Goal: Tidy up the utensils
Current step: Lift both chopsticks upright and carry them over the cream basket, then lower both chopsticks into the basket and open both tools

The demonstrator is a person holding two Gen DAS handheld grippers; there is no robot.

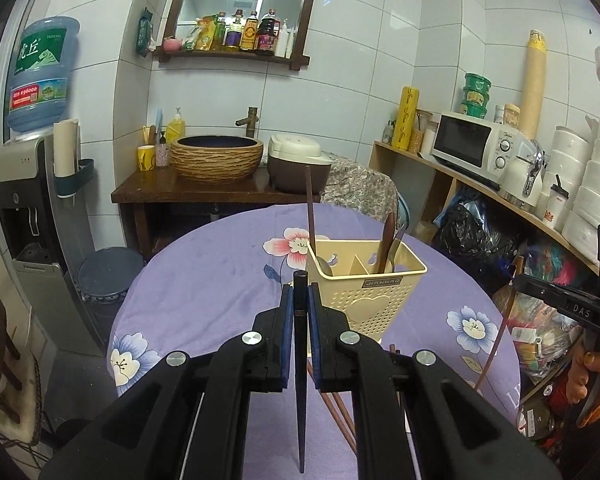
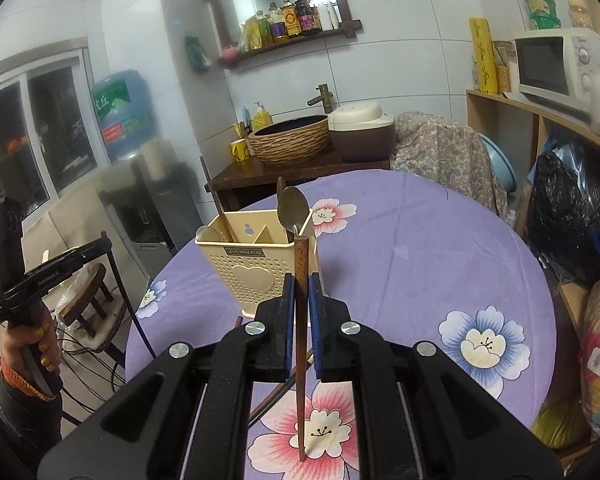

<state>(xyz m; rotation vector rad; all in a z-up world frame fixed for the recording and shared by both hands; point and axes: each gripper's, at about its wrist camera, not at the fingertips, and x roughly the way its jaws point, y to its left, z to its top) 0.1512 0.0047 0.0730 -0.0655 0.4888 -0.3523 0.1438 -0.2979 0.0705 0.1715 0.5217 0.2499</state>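
Note:
A cream plastic utensil holder [image 1: 370,286] [image 2: 256,264] stands on the round purple flowered table [image 1: 220,272] [image 2: 420,248]. It holds a brown chopstick [image 1: 310,208], spoons [image 2: 293,210] and a wooden utensil. My left gripper [image 1: 300,300] is shut on a dark chopstick [image 1: 300,360], held upright just in front of the holder. My right gripper [image 2: 300,292] is shut on a brown wooden chopstick [image 2: 301,344], held upright beside the holder's right corner. More brown chopsticks [image 1: 340,416] [image 2: 276,392] lie on the table under the grippers.
A wooden sink stand with a woven basin [image 1: 217,158] and a rice cooker [image 1: 298,168] is behind the table. A water dispenser [image 1: 24,200] stands at the left. A shelf with a microwave [image 1: 474,146] and bags is at the right.

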